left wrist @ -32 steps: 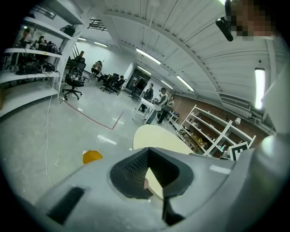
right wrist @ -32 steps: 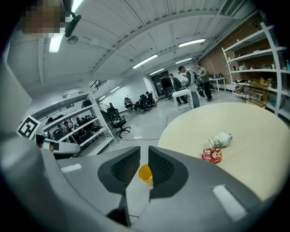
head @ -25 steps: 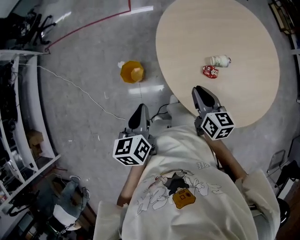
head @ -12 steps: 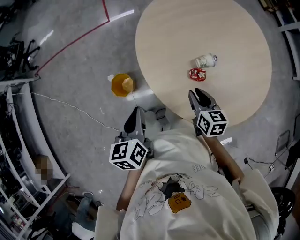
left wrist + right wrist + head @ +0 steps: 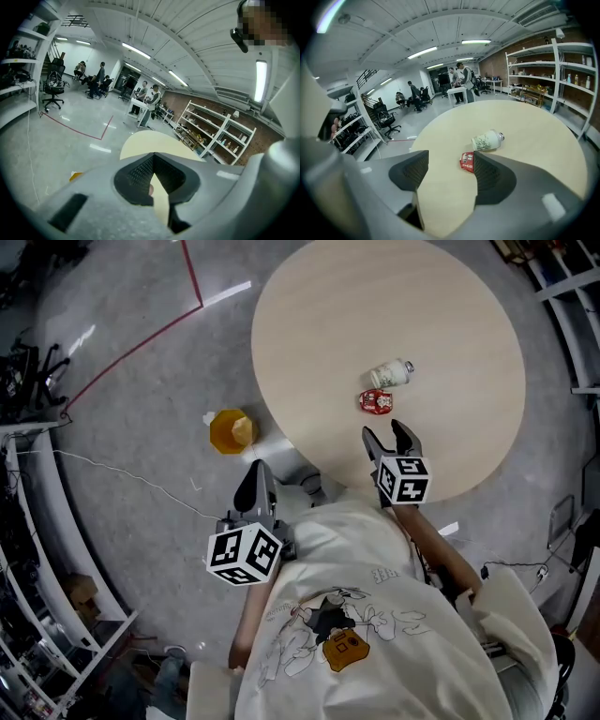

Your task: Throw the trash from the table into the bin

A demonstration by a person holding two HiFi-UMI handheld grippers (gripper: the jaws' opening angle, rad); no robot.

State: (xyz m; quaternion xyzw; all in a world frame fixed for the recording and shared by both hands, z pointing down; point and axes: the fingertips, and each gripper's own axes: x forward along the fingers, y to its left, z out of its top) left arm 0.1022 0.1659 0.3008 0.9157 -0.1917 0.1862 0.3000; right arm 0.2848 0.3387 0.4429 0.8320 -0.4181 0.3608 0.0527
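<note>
On the round beige table [image 5: 450, 324] lie a red wrapper [image 5: 376, 401] and, just beyond it, a small white bottle [image 5: 389, 374] on its side. My right gripper [image 5: 386, 430] hovers over the table's near edge, just short of the wrapper. Its jaws have just been opening and stand open, with nothing between them. In the right gripper view the wrapper [image 5: 467, 161] shows just ahead of the right gripper [image 5: 451, 159], the bottle [image 5: 487, 140] behind it. The yellow bin [image 5: 231, 430] stands on the floor left of the table. My left gripper [image 5: 255, 486] is shut and empty over the floor near the bin.
A white cable [image 5: 122, 474] and a red tape line [image 5: 141, 338] cross the grey floor. Metal racks [image 5: 28, 521] run along the left. The left gripper view shows the table [image 5: 145, 143], the bin [image 5: 75, 176], shelving [image 5: 220, 136] and people far off.
My right gripper has moved forward and down over the table edge toward the red wrapper, and its jaws have opened. The left gripper has shifted a little over the floor.
</note>
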